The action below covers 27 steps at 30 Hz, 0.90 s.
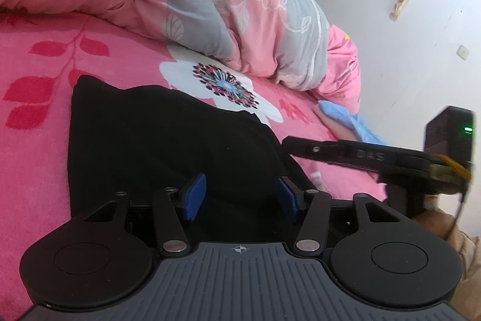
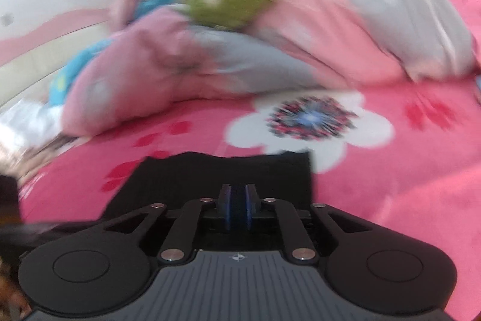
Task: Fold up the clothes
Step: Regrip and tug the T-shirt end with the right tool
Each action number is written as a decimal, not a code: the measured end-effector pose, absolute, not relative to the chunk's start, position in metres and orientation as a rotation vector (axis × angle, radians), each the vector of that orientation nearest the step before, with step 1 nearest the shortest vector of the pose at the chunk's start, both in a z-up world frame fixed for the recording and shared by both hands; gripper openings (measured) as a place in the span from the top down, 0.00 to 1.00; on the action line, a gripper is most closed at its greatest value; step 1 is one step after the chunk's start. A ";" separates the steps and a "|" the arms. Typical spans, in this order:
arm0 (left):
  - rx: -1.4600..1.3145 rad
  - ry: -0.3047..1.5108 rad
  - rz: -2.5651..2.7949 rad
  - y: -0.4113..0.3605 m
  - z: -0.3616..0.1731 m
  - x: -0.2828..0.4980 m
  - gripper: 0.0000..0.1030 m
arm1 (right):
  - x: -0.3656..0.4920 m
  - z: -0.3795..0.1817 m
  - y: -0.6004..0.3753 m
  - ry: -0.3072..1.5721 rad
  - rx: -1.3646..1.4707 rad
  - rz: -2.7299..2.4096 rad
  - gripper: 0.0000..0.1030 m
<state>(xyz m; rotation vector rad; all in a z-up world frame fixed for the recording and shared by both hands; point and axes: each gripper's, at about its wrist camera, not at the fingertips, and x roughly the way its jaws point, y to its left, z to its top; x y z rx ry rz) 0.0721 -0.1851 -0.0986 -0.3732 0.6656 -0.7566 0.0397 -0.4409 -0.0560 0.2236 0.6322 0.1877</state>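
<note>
On the bright pink bedsheet with red leaves and a big white flower [image 1: 210, 86] lies the black, soft cloth garment [image 1: 168, 140], partly folded, its far edge rumpled and one flap rising toward the right. Over its near edge sits the left gripper [image 1: 240, 196], its blue-padded fingers [image 1: 195, 194] standing apart with black cloth between them but, as far as I can judge, not pinched. From the left wrist view the right gripper [image 1: 345, 154] comes in side-on at the garment's right border; in its own blurred view the right gripper's blue pads are close together with a narrow gap, and whether a thin layer of cloth sits in that gap I cannot tell. The main risk, I think, is a fold made with only one side held: if the right jaws have caught nothing, or only the top layer, the lift drags the garment crooked and the flap slumps. Black fabric against black fingers also hides the true edge, so a pinch could land short. Behind, the heaped pink and grey floral quilt [image 1: 246, 29] crowds the space, and a wide sweep could snag it or push the garment beneath it.
</note>
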 end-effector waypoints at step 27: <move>-0.429 0.647 -0.777 -0.179 -0.103 0.072 0.48 | 0.037 -0.042 -0.414 0.586 0.227 0.527 0.89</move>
